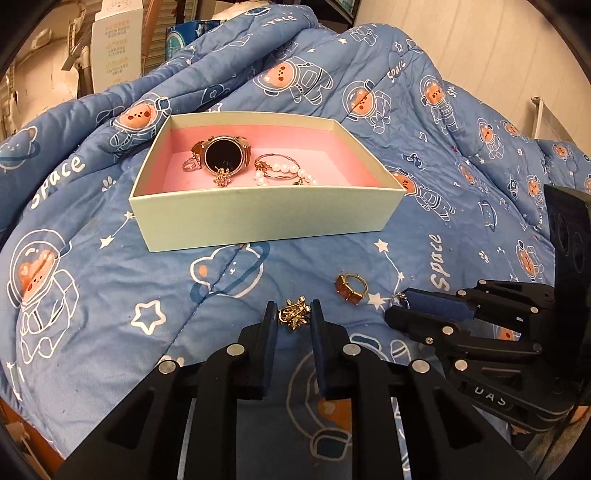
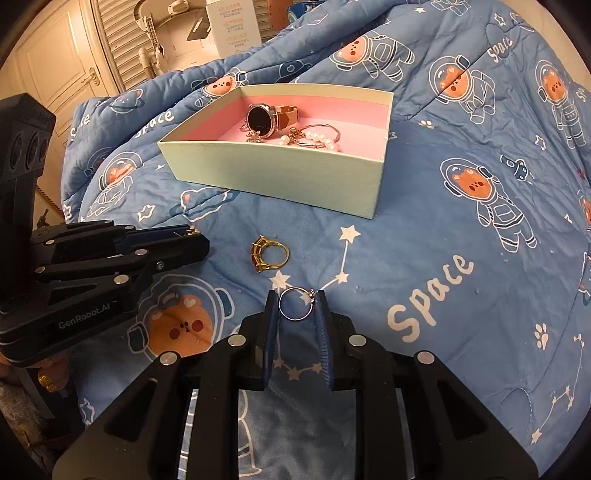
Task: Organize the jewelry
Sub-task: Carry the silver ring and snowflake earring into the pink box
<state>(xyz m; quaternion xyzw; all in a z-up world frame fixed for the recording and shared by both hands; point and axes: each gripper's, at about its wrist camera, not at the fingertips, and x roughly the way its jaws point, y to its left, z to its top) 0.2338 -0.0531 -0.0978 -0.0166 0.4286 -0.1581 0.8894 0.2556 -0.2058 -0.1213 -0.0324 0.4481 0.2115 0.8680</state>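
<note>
A pale green box (image 1: pixel 258 214) (image 2: pixel 273 173) with a pink lining rests on the blue quilt. It holds a watch (image 1: pixel 221 155) (image 2: pixel 264 118), small rings, a gold flower piece and pearl hoop earrings (image 1: pixel 284 171) (image 2: pixel 317 138). My left gripper (image 1: pixel 294 314) (image 2: pixel 192 234) is shut on a gold flower-shaped earring (image 1: pixel 293 313) down on the quilt. My right gripper (image 2: pixel 295 306) (image 1: pixel 400 304) is shut on a thin silver ring (image 2: pixel 296 303), whose band stands between the pads. A gold ring with an amber stone (image 1: pixel 351 288) (image 2: pixel 269 254) lies loose on the quilt between the two grippers.
The blue quilt (image 1: pixel 461 155) (image 2: pixel 461 236) with astronaut bears bunches up in folds behind the box. White cartons (image 1: pixel 114 48) (image 2: pixel 232 26) and shuttered doors (image 2: pixel 118 40) stand beyond the bed. A hand (image 2: pixel 48 376) shows under the left gripper.
</note>
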